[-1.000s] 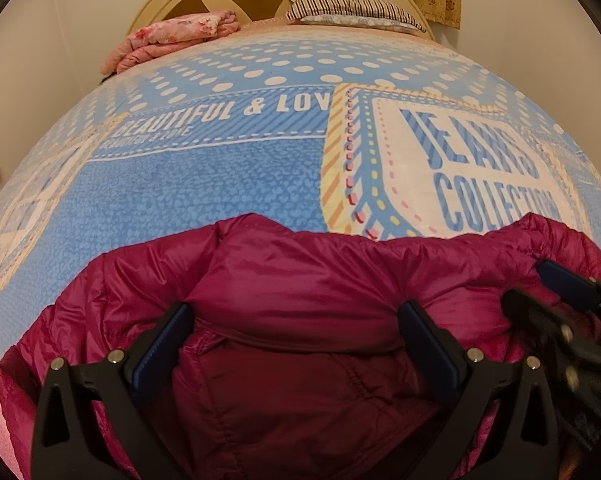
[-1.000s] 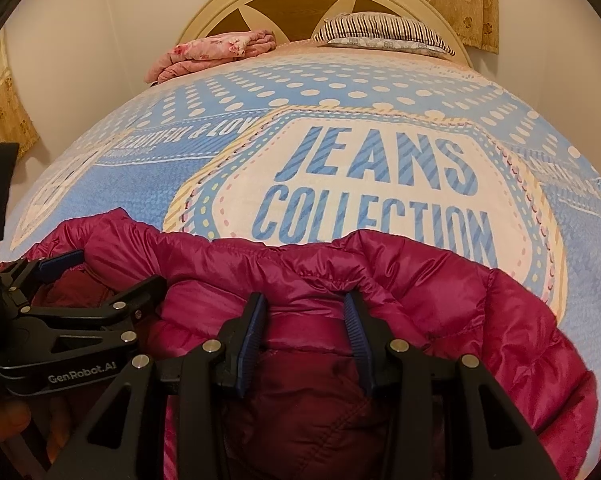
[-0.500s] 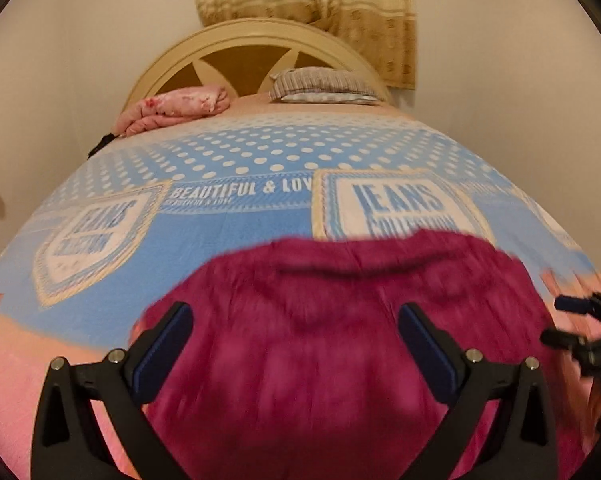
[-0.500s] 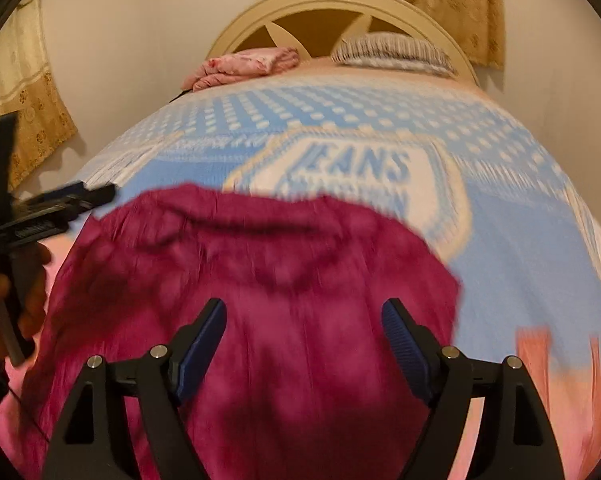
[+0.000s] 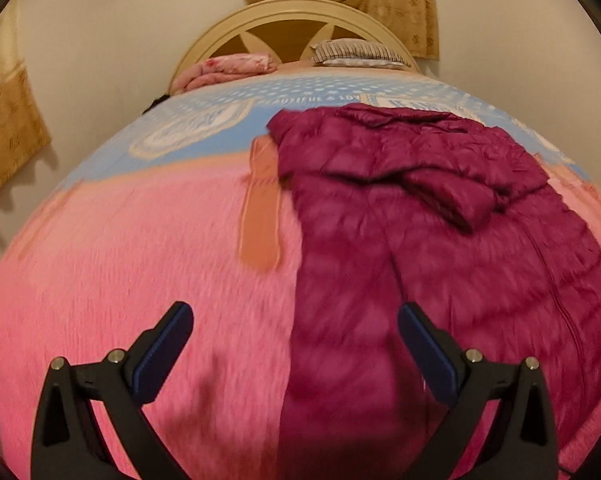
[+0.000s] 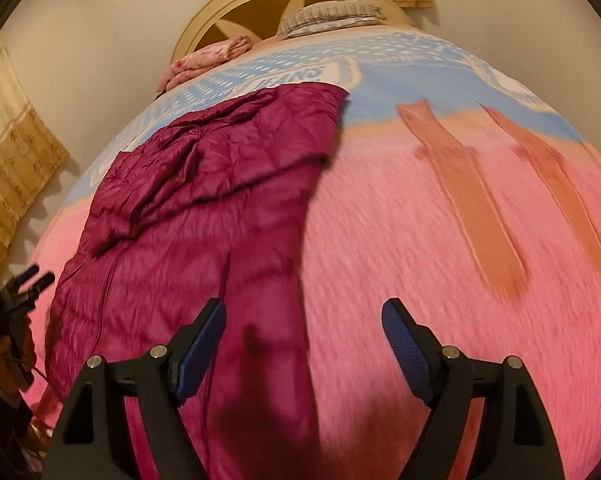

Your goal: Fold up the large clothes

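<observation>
A large magenta quilted down jacket (image 5: 440, 240) lies spread lengthwise on the bed, its upper part folded over with a sleeve across it. It also shows in the right wrist view (image 6: 204, 208). My left gripper (image 5: 296, 352) is open and empty, raised above the jacket's near left edge. My right gripper (image 6: 304, 348) is open and empty, raised above the jacket's near right edge. The left gripper (image 6: 20, 292) shows at the far left of the right wrist view, in a hand.
The bed cover is pink (image 5: 120, 280) near me and blue and white with lettering (image 6: 400, 64) farther away. A folded pink blanket (image 5: 228, 70) and a striped pillow (image 5: 356, 52) lie by the cream headboard (image 5: 300, 16). Yellow curtains (image 5: 8, 132) hang at left.
Both grippers have let go of the jacket's top part and pulled back toward the foot of the bed, rising. The right gripper opened. The jacket now lies flat on the bed.
</observation>
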`<state>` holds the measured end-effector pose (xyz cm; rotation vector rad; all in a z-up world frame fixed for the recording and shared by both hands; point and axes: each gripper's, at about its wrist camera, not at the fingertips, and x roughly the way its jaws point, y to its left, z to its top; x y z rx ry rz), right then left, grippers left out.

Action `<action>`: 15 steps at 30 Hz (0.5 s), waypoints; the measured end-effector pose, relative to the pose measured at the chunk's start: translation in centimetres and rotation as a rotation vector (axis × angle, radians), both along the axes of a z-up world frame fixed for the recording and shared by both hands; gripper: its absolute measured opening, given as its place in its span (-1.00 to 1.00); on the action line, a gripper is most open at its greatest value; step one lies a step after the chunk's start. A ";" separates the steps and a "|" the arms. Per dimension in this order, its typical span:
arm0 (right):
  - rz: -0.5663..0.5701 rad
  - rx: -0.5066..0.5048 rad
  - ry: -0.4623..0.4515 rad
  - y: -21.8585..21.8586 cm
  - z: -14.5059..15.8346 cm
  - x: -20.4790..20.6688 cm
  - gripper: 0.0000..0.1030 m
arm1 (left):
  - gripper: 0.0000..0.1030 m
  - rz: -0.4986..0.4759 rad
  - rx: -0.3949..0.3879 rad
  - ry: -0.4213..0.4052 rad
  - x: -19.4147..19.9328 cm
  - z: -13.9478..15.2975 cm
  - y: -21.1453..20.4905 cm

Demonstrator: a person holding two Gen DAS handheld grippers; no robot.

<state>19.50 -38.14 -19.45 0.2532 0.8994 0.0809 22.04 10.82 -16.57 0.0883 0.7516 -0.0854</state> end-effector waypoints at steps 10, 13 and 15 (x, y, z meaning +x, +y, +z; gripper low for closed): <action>-0.014 0.107 0.026 0.8 -1.7 -6.7 0.56 | 1.00 -0.038 -0.043 0.086 -5.5 -3.5 0.3; -0.011 0.100 0.025 1.5 -2.1 -8.1 0.56 | 1.00 -0.031 -0.087 0.114 -6.1 -3.8 0.8; 0.006 0.104 0.028 1.9 -2.2 -8.8 0.56 | 1.00 -0.036 -0.102 0.124 -6.7 -4.0 1.1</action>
